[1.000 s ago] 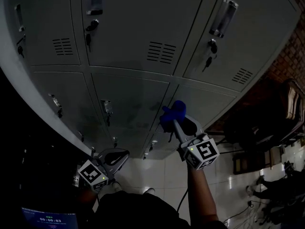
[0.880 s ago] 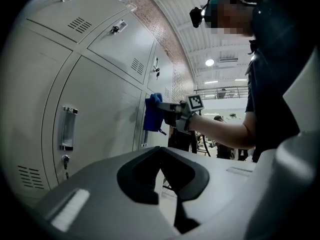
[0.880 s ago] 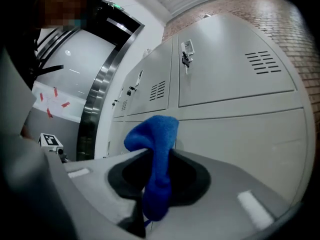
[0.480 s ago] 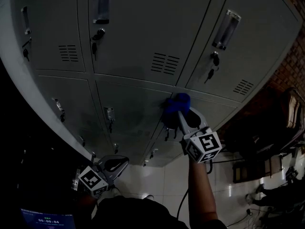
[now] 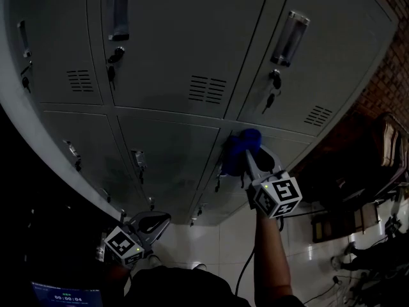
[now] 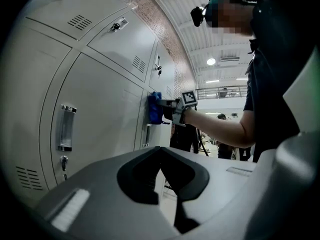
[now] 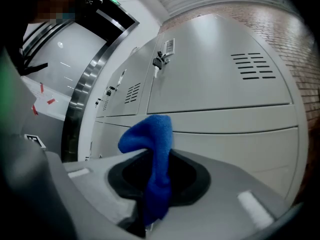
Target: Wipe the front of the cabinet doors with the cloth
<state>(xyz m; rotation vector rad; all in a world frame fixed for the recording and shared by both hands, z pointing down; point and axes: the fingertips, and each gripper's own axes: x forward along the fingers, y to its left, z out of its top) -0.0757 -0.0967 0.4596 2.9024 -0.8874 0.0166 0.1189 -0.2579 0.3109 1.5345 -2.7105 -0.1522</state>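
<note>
Grey metal cabinet doors (image 5: pixel 172 37) fill the head view, in two rows with handles, key locks and vents. A blue cloth (image 5: pixel 238 149) is pressed on the top left corner of a lower-row door (image 5: pixel 291 147), by the seam to its neighbour. My right gripper (image 5: pixel 246 160) is shut on this cloth; in the right gripper view the cloth (image 7: pixel 153 149) stands up between the jaws in front of the door (image 7: pixel 225 134). The left gripper (image 5: pixel 153 222) hangs low, away from the cabinet, shut and empty. Its own view shows the closed jaws (image 6: pixel 160 151) and the cloth (image 6: pixel 154 108) further along.
A brick wall (image 5: pixel 390 75) borders the cabinet on the right. Dark chairs and furniture (image 5: pixel 377 165) stand on the white tiled floor (image 5: pixel 217 235) at the right. Keys hang from the locks (image 5: pixel 273 82). People stand in the hall behind (image 6: pixel 220 134).
The right gripper has carried the cloth up and to the right across the lower doors. The left gripper has stayed low and drifted slightly down.
</note>
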